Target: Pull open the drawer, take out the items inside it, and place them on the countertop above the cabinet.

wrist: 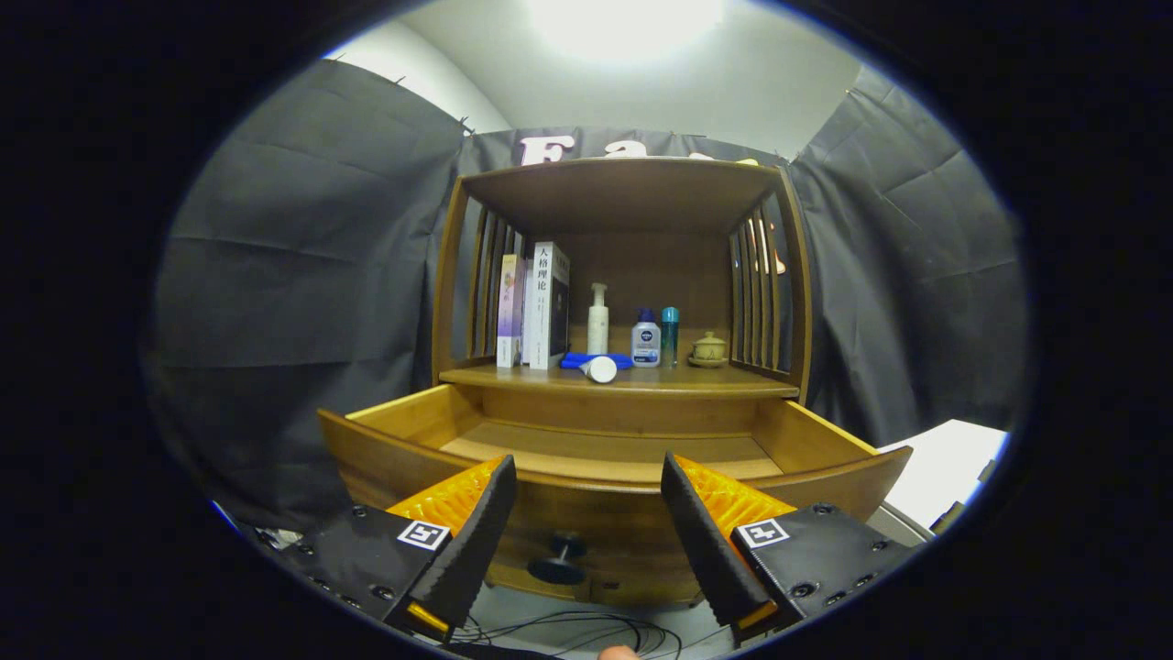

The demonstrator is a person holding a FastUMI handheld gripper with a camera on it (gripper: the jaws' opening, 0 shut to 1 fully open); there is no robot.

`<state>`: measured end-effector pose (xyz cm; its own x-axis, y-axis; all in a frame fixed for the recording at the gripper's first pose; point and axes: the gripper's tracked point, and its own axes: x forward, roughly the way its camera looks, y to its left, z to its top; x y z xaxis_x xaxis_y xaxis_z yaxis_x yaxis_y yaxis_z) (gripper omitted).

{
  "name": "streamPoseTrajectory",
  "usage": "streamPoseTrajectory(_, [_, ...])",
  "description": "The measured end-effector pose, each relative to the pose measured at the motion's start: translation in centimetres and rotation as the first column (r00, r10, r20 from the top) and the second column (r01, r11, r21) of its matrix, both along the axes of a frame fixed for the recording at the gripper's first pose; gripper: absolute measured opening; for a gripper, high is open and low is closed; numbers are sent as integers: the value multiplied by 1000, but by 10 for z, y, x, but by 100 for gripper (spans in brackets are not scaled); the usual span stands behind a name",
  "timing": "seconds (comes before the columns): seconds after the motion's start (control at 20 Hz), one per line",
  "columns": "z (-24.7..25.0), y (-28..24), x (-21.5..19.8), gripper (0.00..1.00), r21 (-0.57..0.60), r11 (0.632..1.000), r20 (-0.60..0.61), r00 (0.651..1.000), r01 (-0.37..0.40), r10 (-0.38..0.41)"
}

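Wooden drawer (605,449) already pulled out, looks bare; my jaws (586,522) gape wide, empty; next, check inside for leftovers.

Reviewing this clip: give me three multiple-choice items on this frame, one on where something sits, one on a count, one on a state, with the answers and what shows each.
1. Where does the blue tube lie?
A. On the countertop, in front of the white pump bottle
B. Inside the drawer
C. Between the gripper's fingers

2. How many items can be seen on the visible part of the drawer floor?
A. Three
B. One
C. None

3. What state is the drawer in?
A. Shut flush with the cabinet
B. Pulled out, its knob toward the gripper
C. Removed and set on the countertop

Answers:
1 A: the tube lies on its side on the countertop, cap toward the camera, ahead of the pump bottle.
2 C: the floor that shows is bare wood, though its near strip is hidden by the front panel.
3 B: the drawer sticks out below the countertop, and the open fingers flank its front panel, holding nothing.
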<state>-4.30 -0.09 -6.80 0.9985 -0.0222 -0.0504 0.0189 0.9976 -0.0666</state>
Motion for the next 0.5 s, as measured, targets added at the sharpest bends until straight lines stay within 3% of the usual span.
streamPoseTrajectory(0.5, [-61,-5,5,98,11,1000,-104,994,29,-28])
